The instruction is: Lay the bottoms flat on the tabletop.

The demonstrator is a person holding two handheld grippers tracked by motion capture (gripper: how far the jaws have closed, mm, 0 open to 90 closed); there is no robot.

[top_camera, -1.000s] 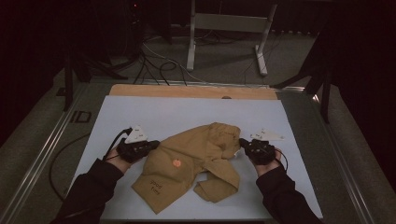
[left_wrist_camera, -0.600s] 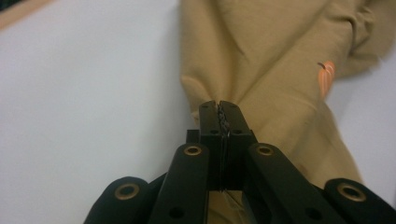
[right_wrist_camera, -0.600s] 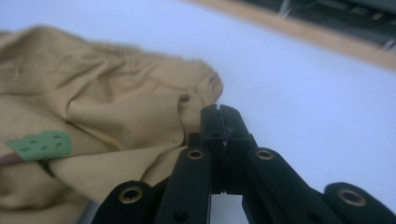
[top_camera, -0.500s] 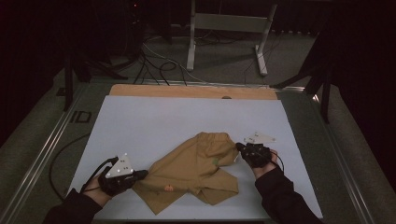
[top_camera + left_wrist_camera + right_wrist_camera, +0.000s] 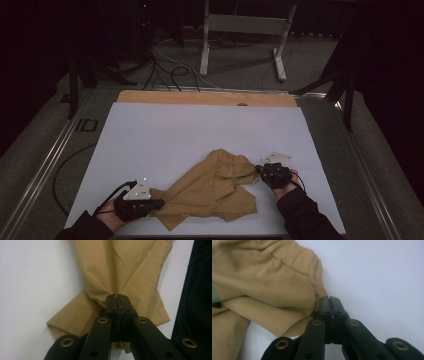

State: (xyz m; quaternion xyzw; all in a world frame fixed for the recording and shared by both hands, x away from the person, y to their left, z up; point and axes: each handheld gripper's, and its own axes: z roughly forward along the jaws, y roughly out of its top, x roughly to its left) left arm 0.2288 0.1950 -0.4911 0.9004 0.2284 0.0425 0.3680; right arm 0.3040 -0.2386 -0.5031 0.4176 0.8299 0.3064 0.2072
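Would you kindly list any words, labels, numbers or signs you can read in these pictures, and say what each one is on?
"ID": dark marking on the grey table edge, left of the white sheet; it reads roughly so.
Green tag on the tan garment: too small and blurred to read.
Small reddish spot near the garment's front hem: no text can be made out.

Dim room, grey floor [image 5: 240, 70], white metal stand [image 5: 245, 30], tangled cables [image 5: 165, 70]
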